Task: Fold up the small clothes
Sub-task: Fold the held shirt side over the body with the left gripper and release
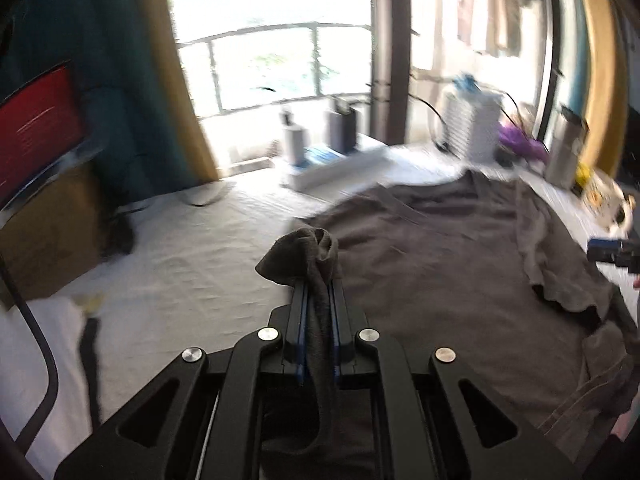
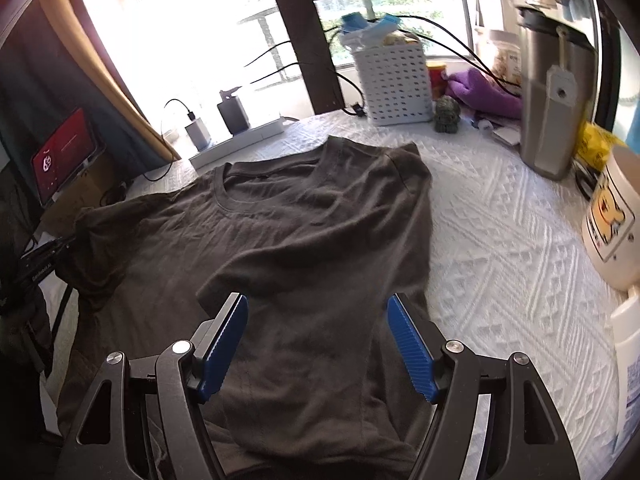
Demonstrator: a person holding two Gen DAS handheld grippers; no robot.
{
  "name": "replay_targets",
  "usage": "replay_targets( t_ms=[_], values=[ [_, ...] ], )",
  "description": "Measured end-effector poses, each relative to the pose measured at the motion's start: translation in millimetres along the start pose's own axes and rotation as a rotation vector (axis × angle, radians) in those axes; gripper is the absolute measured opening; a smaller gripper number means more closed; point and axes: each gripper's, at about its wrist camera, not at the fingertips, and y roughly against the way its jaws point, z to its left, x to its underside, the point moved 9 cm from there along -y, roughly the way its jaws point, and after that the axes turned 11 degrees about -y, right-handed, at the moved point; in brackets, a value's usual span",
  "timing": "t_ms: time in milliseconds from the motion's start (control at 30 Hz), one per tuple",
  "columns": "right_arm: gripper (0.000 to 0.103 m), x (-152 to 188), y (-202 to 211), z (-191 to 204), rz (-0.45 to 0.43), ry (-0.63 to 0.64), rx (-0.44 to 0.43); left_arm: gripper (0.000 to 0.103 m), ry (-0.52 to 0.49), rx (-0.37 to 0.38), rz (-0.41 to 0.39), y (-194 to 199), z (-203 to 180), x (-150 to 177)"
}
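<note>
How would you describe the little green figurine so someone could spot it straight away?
Find the white perforated basket at the window end of the white quilted cover. The green figurine stands just right of it, before the purple cloth. It is the only small, dark green, lumpy ornament there.

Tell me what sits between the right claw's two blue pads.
Only the dark T-shirt lying flat beneath the open right claw; nothing is pinched between its pads. The right wrist view shows this.

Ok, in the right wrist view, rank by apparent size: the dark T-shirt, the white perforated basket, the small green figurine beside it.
1. dark T-shirt, by far the largest.
2. white perforated basket.
3. small green figurine, smallest.
The shirt lies nearer the camera, which exaggerates its lead; basket and figurine stand side by side.
</note>
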Motion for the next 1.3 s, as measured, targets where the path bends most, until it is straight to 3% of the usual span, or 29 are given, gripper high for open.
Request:
replay_targets(
  t_ms=[167, 233, 300, 367, 500, 633, 800, 900, 1033, 1300],
  values=[
    [0.074, 4.8, 6.3, -11.8, -0.007, -0.022, -0.007, 0.011, -0.042, 0.145, 0.140, -43.4, -46.6, 12.2],
    [0.074, 6.2, 8.6, -16.9, -0.009, -0.028, -0.005, 0.021, -0.024, 0.189, 0.163, -45.5, -56.7, 16.0],
    [0.074, 7.1, 10.5, -21.2, -0.012, -0.035, -0.001, 0.055, -0.004, 0.230, 0.141, -34.0, -60.7, 14.3],
    [0.075, 7.7, 13.1, -26.1, -0.015, -0.043, 0.004, 0.066, 0.026, 0.270, 0.098, -12.2, -55.3, 9.4],
    [0.075, 7.7, 14.3, -33.8, -0.018, -0.056, 0.011, 0.067, 0.105, 0.301, 0.056, 17.0, -31.5, 5.8],
    [0.075, 4.9, 14.1, -35.0, -0.025, -0.060, 0.010, 0.067, 0.146, 0.232, 0.063, 18.5, 0.4, 16.9],
    [0.075, 2.5, 15.1, -28.6, -0.027, -0.042, 0.010, 0.067, 0.192, 0.151, 0.129, -7.6, 19.5, 35.2],
    [0.075, 2.1, 14.5, -27.5, -0.024, -0.039, 0.016, 0.067, 0.143, 0.142, 0.148, -20.6, 9.5, 38.1],
    [0.075, 1.3, 12.4, -29.3, -0.020, -0.040, 0.026, 0.067, 0.043, 0.073, 0.187, -42.5, -2.3, 36.5],
    [0.075, -0.4, 10.1, -28.3, -0.014, -0.033, 0.041, 0.067, -0.124, 0.136, 0.235, -42.3, -47.4, 40.7]
  ],
)
